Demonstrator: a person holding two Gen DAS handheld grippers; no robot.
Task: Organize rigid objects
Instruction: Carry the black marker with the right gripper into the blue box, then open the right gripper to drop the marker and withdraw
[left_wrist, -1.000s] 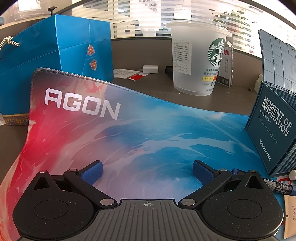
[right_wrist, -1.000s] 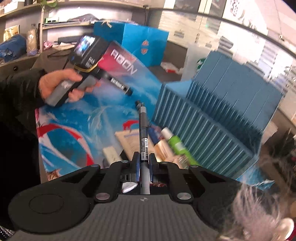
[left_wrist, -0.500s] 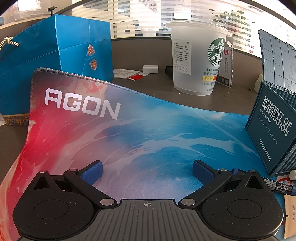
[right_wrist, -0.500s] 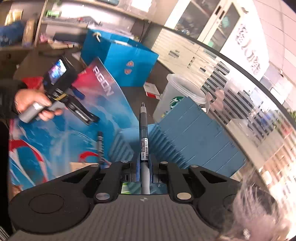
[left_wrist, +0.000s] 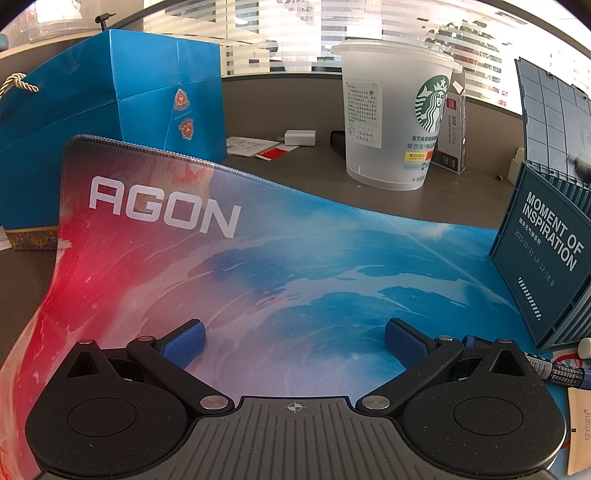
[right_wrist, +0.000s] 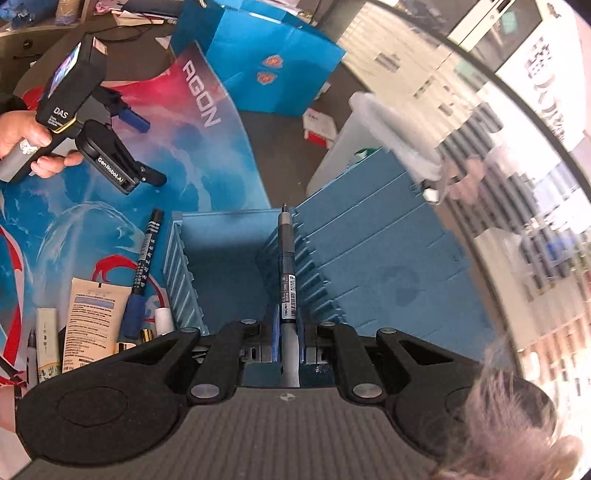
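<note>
Two grippers in view. Right gripper (right_wrist: 287, 343), bottom centre of the right wrist view: jaws closed tight on a grey pen (right_wrist: 287, 280), which runs straight up the frame from between the pads, barcode label on its barrel, tip ending at the far wall of the blue crate (right_wrist: 218, 258). Pen sits over the crate's open interior at frame centre; crate lid (right_wrist: 388, 258) stands open to the right. Left of the crate on the AGON mat (right_wrist: 207, 155), lower left of frame: a dark marker with blue cap (right_wrist: 142, 269) lying lengthwise just beside the crate wall, a cream tube (right_wrist: 92, 325), a narrow white box (right_wrist: 47, 339), a small white cap (right_wrist: 163, 321). Upper left: a hand (right_wrist: 26, 144) holding the left gripper (right_wrist: 147, 151) above the mat. Left wrist view: left gripper (left_wrist: 293, 341) at bottom centre, blue pads (left_wrist: 184, 341) spread wide apart, only mat between them. Crate's end panel at right edge; Starbucks cup (left_wrist: 395, 118) upper centre-right on the desk; blue paper bag (left_wrist: 110, 103) upper left behind the mat.
</note>
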